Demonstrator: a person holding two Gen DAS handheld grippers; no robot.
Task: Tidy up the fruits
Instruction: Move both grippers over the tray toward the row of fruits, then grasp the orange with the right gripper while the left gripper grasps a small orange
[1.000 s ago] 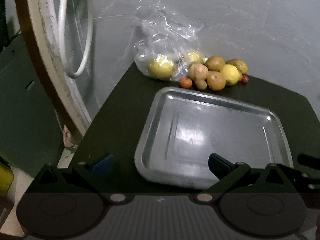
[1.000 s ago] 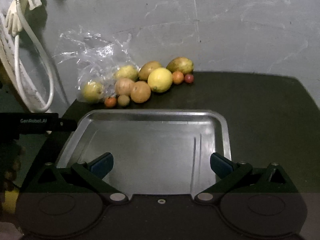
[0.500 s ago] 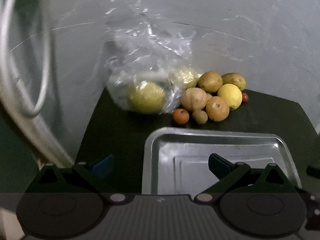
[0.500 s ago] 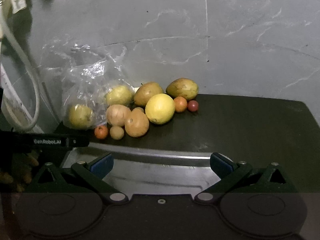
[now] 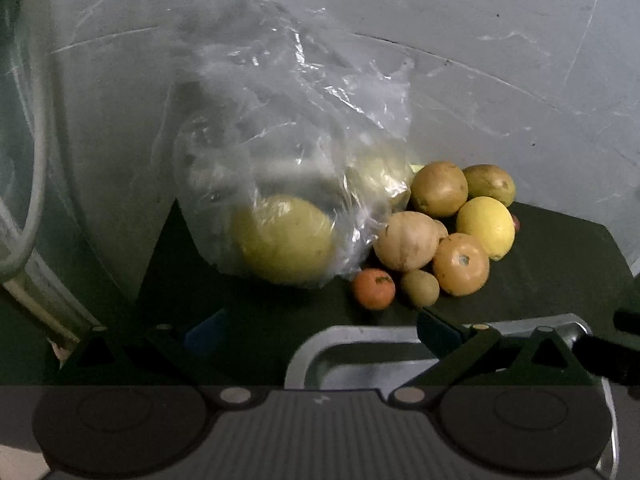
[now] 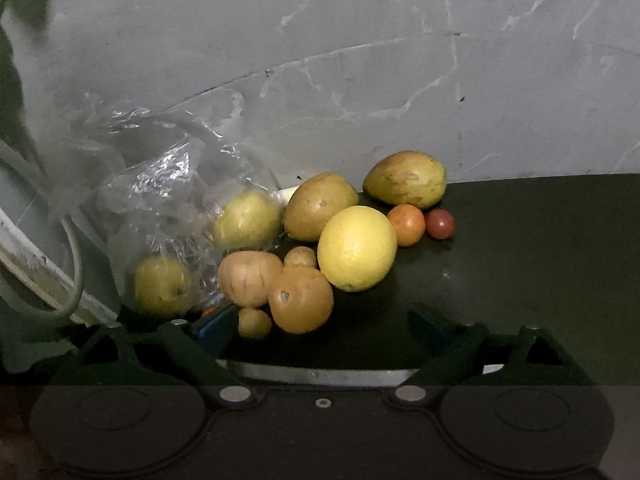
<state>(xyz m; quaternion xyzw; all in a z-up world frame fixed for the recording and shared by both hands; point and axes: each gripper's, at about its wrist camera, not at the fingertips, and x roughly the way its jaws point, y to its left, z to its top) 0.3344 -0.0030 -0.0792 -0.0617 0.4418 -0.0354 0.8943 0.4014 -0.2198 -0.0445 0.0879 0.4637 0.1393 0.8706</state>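
- A dark table stands against a grey, cracked wall. A pile of fruit lies along the table's far edge, toward its far left corner.
- A clear plastic bag sits at the left end of the pile and rises crumpled against the wall. A large yellow-green fruit lies inside it, and a second pale fruit sits deeper in, by the bag's right side.
- Just right of the bag, loose fruit lie touching one another: a tan ridged fruit, an orange, a bright yellow lemon, two brownish-green oval fruits at the wall, a small tangerine, a small greenish-brown fruit, another small orange fruit and a tiny red fruit.
- A metal tray lies on the table nearer than the fruit; only its far rim shows.
- The left gripper hangs above the table's left part with its jaws apart and nothing between them, aimed at the bag.
- The right gripper is over the tray's far rim, its jaws wide but closing, gripping nothing; the orange sits just ahead of the gap.
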